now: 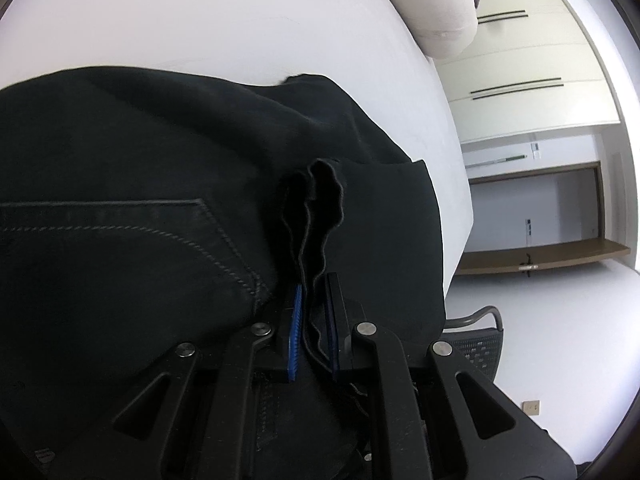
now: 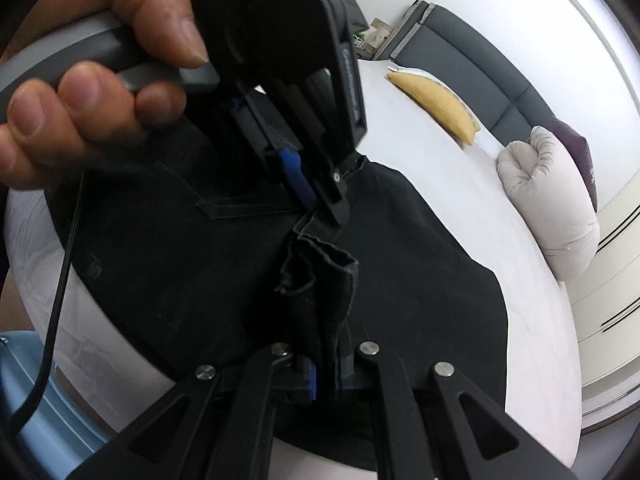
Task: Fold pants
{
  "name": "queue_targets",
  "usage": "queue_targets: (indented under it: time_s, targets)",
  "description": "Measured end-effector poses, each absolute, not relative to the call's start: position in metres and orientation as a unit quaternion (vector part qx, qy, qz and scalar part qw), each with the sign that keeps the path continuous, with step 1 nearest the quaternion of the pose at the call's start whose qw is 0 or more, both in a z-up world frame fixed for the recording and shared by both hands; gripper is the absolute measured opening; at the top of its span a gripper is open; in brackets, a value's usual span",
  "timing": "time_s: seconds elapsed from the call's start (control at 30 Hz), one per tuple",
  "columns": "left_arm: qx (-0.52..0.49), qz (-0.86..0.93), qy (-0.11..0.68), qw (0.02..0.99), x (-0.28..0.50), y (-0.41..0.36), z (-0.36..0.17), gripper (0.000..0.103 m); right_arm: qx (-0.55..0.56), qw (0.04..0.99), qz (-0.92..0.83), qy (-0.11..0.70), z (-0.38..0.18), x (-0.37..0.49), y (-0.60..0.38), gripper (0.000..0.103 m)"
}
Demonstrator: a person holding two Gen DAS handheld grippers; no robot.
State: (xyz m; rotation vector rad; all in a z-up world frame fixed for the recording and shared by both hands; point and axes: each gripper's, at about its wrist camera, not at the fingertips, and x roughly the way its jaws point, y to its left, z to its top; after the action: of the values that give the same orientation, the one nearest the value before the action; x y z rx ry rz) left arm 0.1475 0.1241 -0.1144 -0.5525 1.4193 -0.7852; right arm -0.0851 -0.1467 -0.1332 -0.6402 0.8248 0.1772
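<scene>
- Pants (image 1: 140, 184), black, lie spread on the white bed (image 1: 240, 20); back pocket stitching faces up, left wrist view.
- Left hand-held gripper (image 1: 314, 320) clamped narrow on a wavy bunched edge of the pants, blue pads (image 1: 295, 332) pressing the fabric.
- Pale pillow (image 1: 428, 4) at the bed's far edge.
- Right wrist view: right hand-held gripper (image 2: 324, 376) pinched narrow on a folded cloth edge of the pants (image 2: 420, 280).
- Left hand-held gripper (image 2: 320, 196) bites the same edge just beyond; a hand (image 2: 92, 80) grips its handle.
- Yellow cushion (image 2: 436, 104) well apart on the bed (image 2: 532, 340).
</scene>
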Motion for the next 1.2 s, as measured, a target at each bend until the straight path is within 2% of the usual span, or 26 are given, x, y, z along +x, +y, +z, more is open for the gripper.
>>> queue_targets:
  time_s: [0.43, 0.6, 0.63, 0.7, 0.73, 0.77, 0.9, 0.93, 0.97, 1.03, 1.13, 1.2]
  targets:
    - [-0.253, -0.336, 0.619, 0.664, 0.143, 0.108, -0.121, 0.010, -0.324, 0.853, 0.092, 0.397, -0.136, -0.093, -0.133, 0.010]
    - [-0.239, -0.308, 0.598, 0.700, 0.142, 0.123, -0.098, 0.010, -0.331, 0.851, 0.083, 0.400, -0.135, -0.086, -0.136, 0.014]
    - [-0.232, -0.307, 0.592, 0.709, 0.140, 0.121, -0.091, 0.010, -0.331, 0.850, 0.086, 0.402, -0.134, -0.087, -0.135, 0.018]
    - [-0.204, -0.309, 0.576, 0.729, 0.139, 0.112, -0.071, 0.010, -0.322, 0.849, 0.100, 0.407, -0.128, -0.093, -0.138, 0.035]
    - [-0.191, -0.312, 0.570, 0.735, 0.138, 0.105, -0.064, 0.010, -0.310, 0.850, 0.112, 0.410, -0.122, -0.096, -0.142, 0.052]
    - [-0.173, -0.320, 0.563, 0.742, 0.136, 0.092, -0.057, 0.010, -0.285, 0.855, 0.131, 0.414, -0.111, -0.099, -0.149, 0.062]
    - [-0.108, -0.337, 0.555, 0.753, 0.125, 0.047, -0.048, 0.010, -0.142, 0.867, 0.184, 0.441, -0.073, -0.096, -0.206, 0.062]
    - [-0.094, -0.338, 0.557, 0.753, 0.121, 0.037, -0.052, 0.010, -0.098, 0.867, 0.187, 0.452, -0.067, -0.088, -0.230, 0.058]
    - [-0.079, -0.337, 0.560, 0.753, 0.118, 0.030, -0.055, 0.010, -0.044, 0.866, 0.186, 0.463, -0.063, -0.078, -0.259, 0.050]
    - [-0.030, -0.325, 0.564, 0.759, 0.107, 0.011, -0.068, 0.010, 0.062, 0.860, 0.186, 0.471, -0.057, -0.055, -0.318, 0.042]
    - [-0.020, -0.311, 0.578, 0.754, 0.100, 0.004, -0.091, 0.010, 0.200, 0.838, 0.217, 0.460, -0.062, -0.019, -0.390, 0.034]
    - [-0.022, -0.313, 0.569, 0.760, 0.097, 0.005, -0.093, 0.010, 0.279, 0.808, 0.239, 0.461, -0.077, 0.013, -0.426, 0.032]
